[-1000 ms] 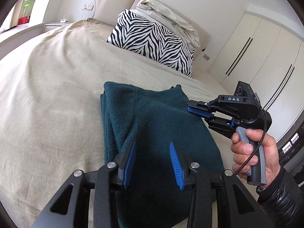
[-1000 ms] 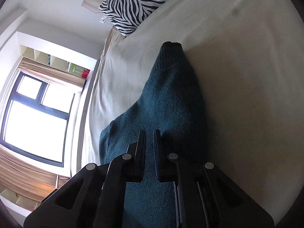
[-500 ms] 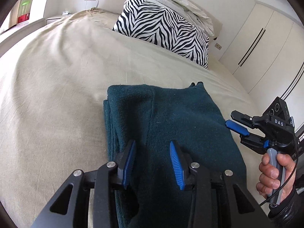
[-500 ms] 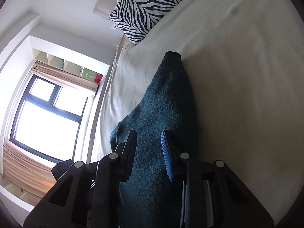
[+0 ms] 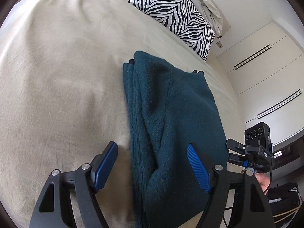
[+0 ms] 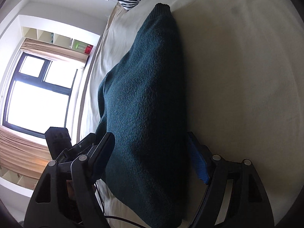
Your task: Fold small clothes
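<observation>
Garment: dark teal knit sweater (image 5: 176,117), folded into a long narrow stack, lying flat on the bed (image 5: 62,72); layered edges show along its left side, and one far corner ends in a ribbed cuff or hem (image 6: 163,6).
Surface: beige bedsheet, lightly creased, bare around the garment.
Left tongs (image 5: 153,162): spread wide, blue ribbed pads facing inward; left pad over the sheet just beside the garment's edge, right pad over the garment's near right part. Nothing gripped; contact with the fabric cannot be told.
Right tongs (image 6: 152,155): spread wide, straddling the near end of the folded garment, one finger at each side of it. Nothing clamped; the fingers look close to the fabric, but touching cannot be told.
Right tongs, seen from the left wrist camera (image 5: 239,152): low at the garment's near right corner, held by a hand (image 5: 263,180).
Backdrop: zebra-print pillow (image 5: 176,13) at the head of the bed, well apart from the garment; white wardrobe doors (image 5: 266,72); bright window (image 6: 34,95).
</observation>
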Available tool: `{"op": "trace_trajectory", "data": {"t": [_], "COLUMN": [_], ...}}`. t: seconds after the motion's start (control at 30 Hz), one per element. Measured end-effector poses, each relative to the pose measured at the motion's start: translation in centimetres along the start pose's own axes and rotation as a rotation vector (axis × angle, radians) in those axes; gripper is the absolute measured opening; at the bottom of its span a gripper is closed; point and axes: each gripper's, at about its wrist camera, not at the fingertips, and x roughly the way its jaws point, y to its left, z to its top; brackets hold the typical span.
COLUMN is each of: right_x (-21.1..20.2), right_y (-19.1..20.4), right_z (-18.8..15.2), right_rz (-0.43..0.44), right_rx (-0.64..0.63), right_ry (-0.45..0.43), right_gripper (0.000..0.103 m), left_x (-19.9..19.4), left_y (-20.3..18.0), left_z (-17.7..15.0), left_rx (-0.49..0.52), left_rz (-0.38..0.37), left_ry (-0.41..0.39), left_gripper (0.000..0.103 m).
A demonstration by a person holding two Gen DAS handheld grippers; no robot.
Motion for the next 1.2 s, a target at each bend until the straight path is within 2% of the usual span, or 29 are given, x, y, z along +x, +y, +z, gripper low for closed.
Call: {"op": "trace_trajectory", "data": {"t": [0.13, 0.33, 0.47, 0.53, 0.57, 0.6, 0.7, 0.87, 0.97, 1.2], "right_x": [-0.2, 0.6, 1.8, 2.1, 2.1, 2.4, 2.1, 1.3, 0.6, 0.6], "right_y": [-0.9, -1.3, -0.9, 0.0, 0.2, 0.6, 0.7, 3.7, 6.3, 12.8], "right_z": [-0.1, 1.2, 1.9, 1.6, 1.5, 1.6, 1.2, 0.4, -0.7, -3.7], "right_rz": [0.062, 0.175, 0.135, 0.106, 0.095, 0.078, 0.047, -0.031, -0.04, 0.038], "right_rx": [0.044, 0.083, 0.071, 0.042, 0.033, 0.025, 0.029, -0.036, -0.068, -0.137], "right_ry": [0.022, 0.037, 0.057, 0.058, 0.056, 0.053, 0.039, -0.007, -0.018, -0.043], "right_gripper": [0.074, 0.073, 0.069, 0.069, 0.068, 0.062, 0.046, 0.04, 0.038, 0.037], "left_x": [0.3, 1.5, 2.4, 3.1, 3.8, 4.3, 4.6, 2.9, 0.8, -5.9], "left_y": [0.9, 2.6, 1.8, 1.2, 1.2, 1.3, 2.0, 1.2, 0.5, 0.7], "left_z": [0.5, 2.0, 2.4, 2.4, 2.3, 2.1, 1.8, 1.8, 1.8, 1.9], "left_rx": [-0.054, -0.174, -0.181, -0.186, -0.199, -0.214, -0.267, -0.23, -0.187, -0.105], "left_rz": [-0.042, -0.188, -0.198, -0.224, -0.229, -0.228, -0.271, -0.234, -0.21, -0.163], "left_ry": [0.066, 0.098, 0.105, 0.115, 0.126, 0.135, 0.124, 0.1, 0.079, 0.013], "left_gripper": [0.077, 0.078, 0.078, 0.071, 0.058, 0.042, 0.03, 0.027, 0.027, 0.027]}}
